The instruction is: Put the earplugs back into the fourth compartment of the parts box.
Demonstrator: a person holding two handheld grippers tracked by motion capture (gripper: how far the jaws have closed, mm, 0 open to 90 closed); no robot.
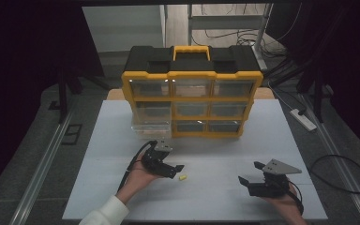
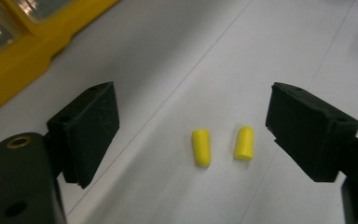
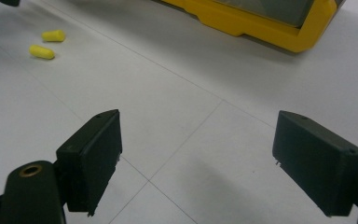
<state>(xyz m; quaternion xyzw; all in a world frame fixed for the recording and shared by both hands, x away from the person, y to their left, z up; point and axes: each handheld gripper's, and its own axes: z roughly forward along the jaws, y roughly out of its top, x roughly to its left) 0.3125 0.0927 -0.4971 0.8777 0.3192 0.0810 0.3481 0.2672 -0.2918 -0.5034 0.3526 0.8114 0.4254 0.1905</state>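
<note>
Left gripper view has the left hand-held gripper [image 2: 193, 135] spread wide, hanging over two little yellow earplugs [image 2: 201, 147] lying side by side on the white counter [image 2: 261, 46], pads not touching either one. Behind sits the yellow-and-black drawer organizer [image 1: 192, 93], one bottom-left drawer [image 1: 151, 126] pulled out. Over on the right, the right hand-held gripper [image 3: 198, 158] is wide open too, nothing in it.

Table top [image 1: 215, 154]: matt white board, smooth, with fine seam lines. Two earplugs [image 2: 201, 147] [image 2: 244, 143]: yellow, soft-looking foam, matt. Organiser cabinet [image 1: 192, 101] at 12 o'clock: glossy yellow plastic frame, black matt plastic top, clear plastic drawers. Left gripper [image 2: 191, 135] pads [image 2: 91, 130]: black, matt, slightly grainy.
</note>
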